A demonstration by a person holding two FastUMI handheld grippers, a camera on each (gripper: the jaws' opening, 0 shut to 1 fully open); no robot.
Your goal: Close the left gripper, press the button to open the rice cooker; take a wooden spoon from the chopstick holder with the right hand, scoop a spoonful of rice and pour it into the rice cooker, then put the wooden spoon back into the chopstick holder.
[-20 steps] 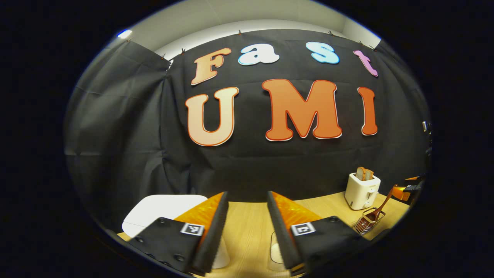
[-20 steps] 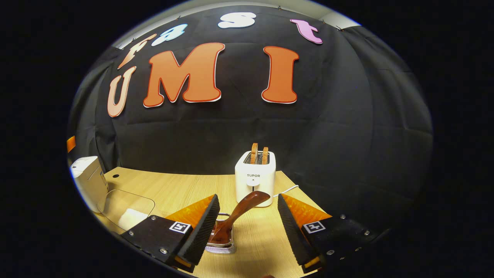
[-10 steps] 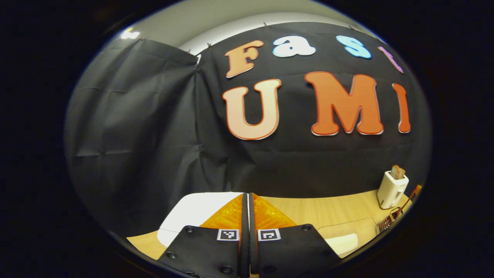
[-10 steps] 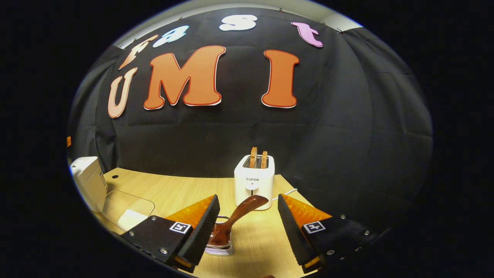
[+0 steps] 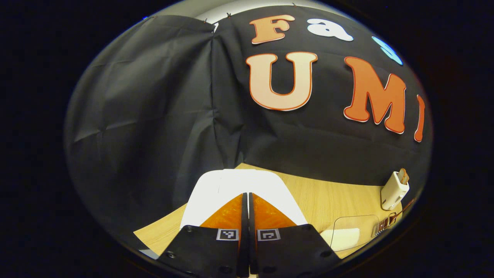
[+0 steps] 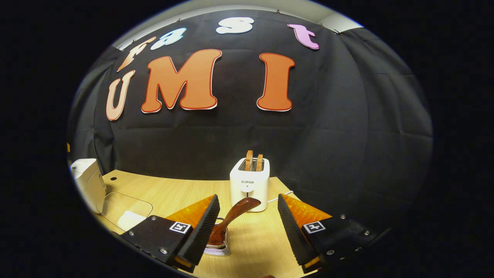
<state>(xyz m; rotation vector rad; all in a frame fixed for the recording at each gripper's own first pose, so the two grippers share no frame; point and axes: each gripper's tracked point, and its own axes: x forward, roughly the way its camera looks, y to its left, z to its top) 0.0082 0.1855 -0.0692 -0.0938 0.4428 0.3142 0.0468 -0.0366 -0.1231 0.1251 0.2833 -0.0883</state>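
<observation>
The white rice cooker stands with its lid down straight ahead of my left gripper, which is shut with nothing between its fingers and hovers just above the lid. The same rice cooker sits at the far left of the right gripper view. My right gripper is open, and the wooden spoon leans up between its fingers without touching them. The spoon's bowl rests in the wire chopstick holder. A clear container holds a heap of white rice beside the cooker.
A white toaster with two slices of bread stands behind the holder, its cord trailing right. In the left gripper view the clear container, the toaster and the holder line the wooden table at the right.
My left gripper has gone from open to shut and swung left, so the rice cooker now sits bigger and dead ahead. The right gripper has hardly moved and stays open around the spoon.
</observation>
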